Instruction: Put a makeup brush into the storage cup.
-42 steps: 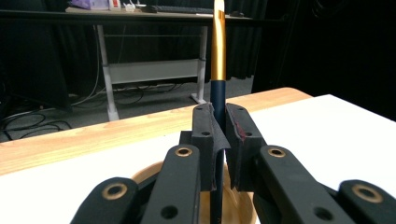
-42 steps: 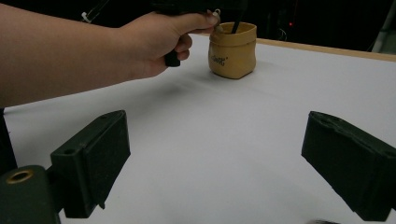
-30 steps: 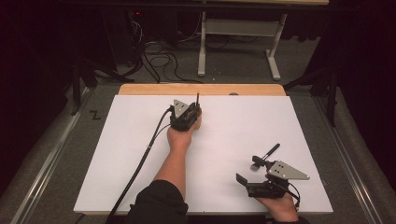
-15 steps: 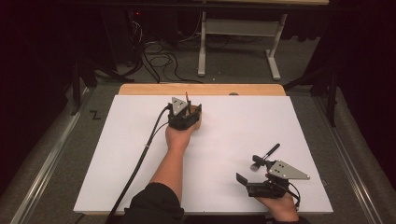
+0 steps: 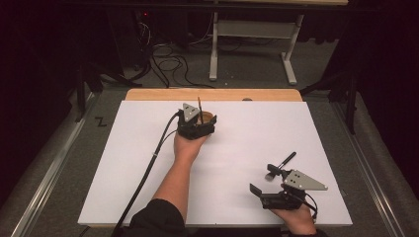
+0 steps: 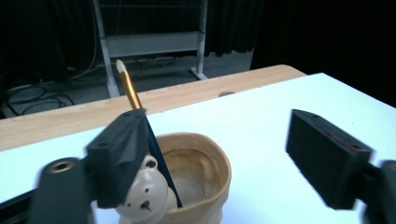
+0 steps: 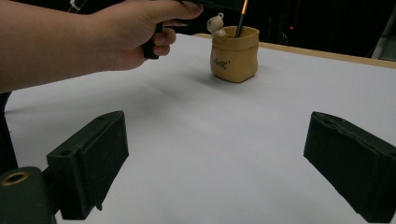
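A tan sack-shaped pot (image 6: 205, 172) with a small bear figure (image 6: 145, 189) on its rim stands at the far middle of the white board. A brush (image 6: 129, 88) with a gold ferrule and pale tip stands in the pot, leaning out beside one jaw. My left gripper (image 6: 219, 140) hovers just above the pot (image 5: 208, 117). Its jaws have just been opening and stand wide apart, the brush (image 5: 199, 105) loose against the left one. My right gripper (image 5: 262, 181) rests open near the front right, aimed at the pot (image 7: 233, 53), nothing between its jaws.
A second dark brush (image 5: 287, 159) lies on the white board (image 5: 321, 128) just beyond the right gripper. A wooden table edge (image 5: 148, 94) runs behind the board. Past it are a metal stand (image 5: 252, 29) and cables on the floor.
The left gripper's jaws have opened and let go of the brush, which now stands in the pot. The left hand has risen slightly. The right gripper has stayed put.
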`<control>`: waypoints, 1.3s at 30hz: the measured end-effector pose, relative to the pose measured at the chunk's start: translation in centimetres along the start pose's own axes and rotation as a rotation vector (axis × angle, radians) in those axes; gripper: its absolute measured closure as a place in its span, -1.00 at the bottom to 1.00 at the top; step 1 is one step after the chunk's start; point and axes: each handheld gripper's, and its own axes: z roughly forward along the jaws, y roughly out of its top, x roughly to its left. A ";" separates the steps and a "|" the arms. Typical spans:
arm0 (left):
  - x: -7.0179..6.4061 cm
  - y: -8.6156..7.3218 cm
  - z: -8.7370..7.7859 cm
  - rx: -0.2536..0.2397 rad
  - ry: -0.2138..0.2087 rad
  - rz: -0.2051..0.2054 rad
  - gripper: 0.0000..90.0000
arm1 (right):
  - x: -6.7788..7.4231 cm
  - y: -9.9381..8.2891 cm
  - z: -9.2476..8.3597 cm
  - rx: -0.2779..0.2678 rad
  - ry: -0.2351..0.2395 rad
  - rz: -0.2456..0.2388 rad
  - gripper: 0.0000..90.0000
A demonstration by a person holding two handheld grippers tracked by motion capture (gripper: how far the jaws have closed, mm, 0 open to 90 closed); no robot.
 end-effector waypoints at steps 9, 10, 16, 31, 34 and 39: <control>0.0 0.6 -1.3 0.039 -0.063 -0.028 -0.99 | 0.1 0.0 0.0 0.005 -0.008 -0.001 -0.85; 0.0 0.6 -1.3 0.039 -0.063 -0.028 -0.99 | 0.1 0.0 0.1 0.005 -0.008 -0.003 -0.85; -0.2 0.6 -2.2 0.043 -0.097 -0.024 -0.99 | 0.0 0.0 0.1 0.007 -0.013 -0.014 -0.85; 1.7 -0.8 -6.5 0.019 -0.086 -0.026 -0.98 | 0.0 0.0 0.1 0.013 -0.020 -0.024 -0.85; 2.1 -1.2 -7.0 0.017 -0.088 -0.036 -0.99 | 0.0 -0.1 0.1 0.017 -0.022 -0.027 -0.85; 3.2 -2.4 -8.9 0.017 -0.064 -0.036 -0.98 | 0.0 -0.1 0.0 0.019 -0.023 -0.028 -0.85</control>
